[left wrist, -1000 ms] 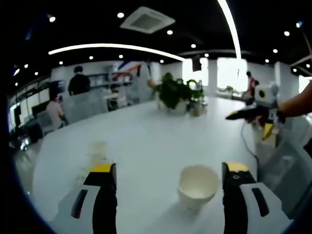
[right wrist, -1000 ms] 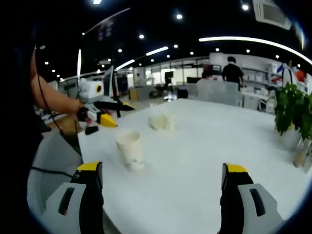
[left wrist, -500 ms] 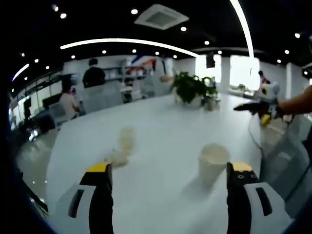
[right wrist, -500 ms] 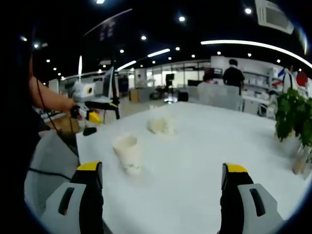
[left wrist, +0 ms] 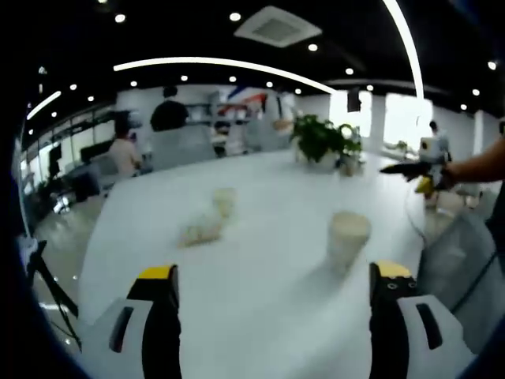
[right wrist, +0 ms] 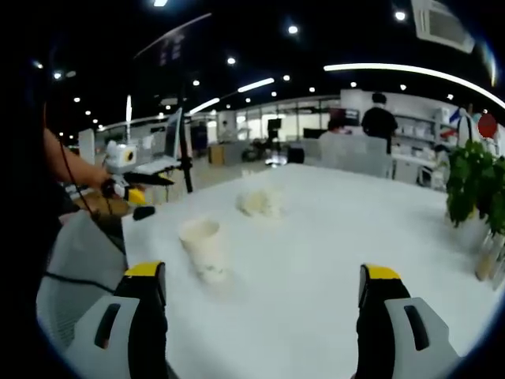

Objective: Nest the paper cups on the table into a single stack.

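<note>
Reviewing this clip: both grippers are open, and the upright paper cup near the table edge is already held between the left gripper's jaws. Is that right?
Not quite. The upright paper cup is not held: in the left gripper view it stands free on the white table, ahead of the left gripper, whose jaws are wide apart. The right gripper is open too, as its own view shows.

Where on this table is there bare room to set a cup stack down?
Bare table lies between the upright paper cup and the potted plant, ahead of the right tongs. Bare top also lies just ahead of the left tongs. It is crowded where the loose cups lie.
</note>
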